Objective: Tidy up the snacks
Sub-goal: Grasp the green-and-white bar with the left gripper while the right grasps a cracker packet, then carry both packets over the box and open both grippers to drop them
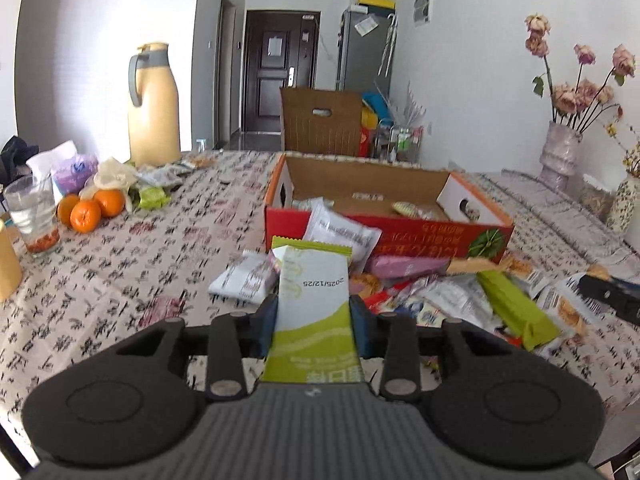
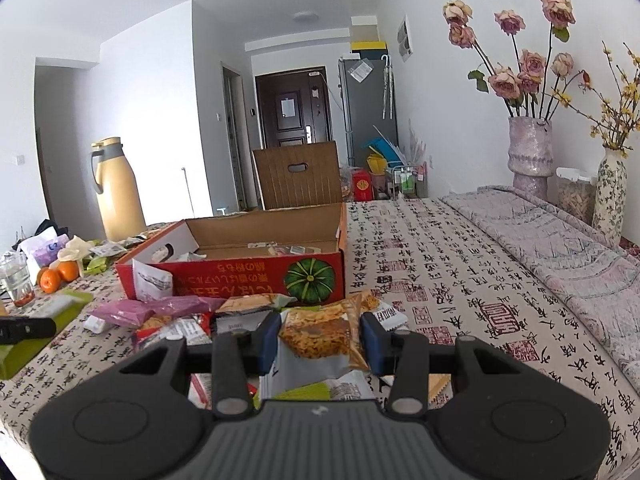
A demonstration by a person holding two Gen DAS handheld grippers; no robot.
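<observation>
Left claw (image 1: 313, 312) clamps a green-and-white snack packet (image 1: 312, 296), held upright off the desk (image 1: 120, 280), w/ the red cardboard box (image 1: 400, 236) just beyond it. Right claw (image 2: 319, 338) grips an orange snack bag (image 2: 320, 332), near the box's front wall (image 2: 240, 276). Box is open, a few packets inside. Loose snack pile (image 1: 440, 296) lies on the desk in front of the box. Oranges (image 1: 90, 210) & a thermos jug (image 1: 154, 108) far left.
</observation>
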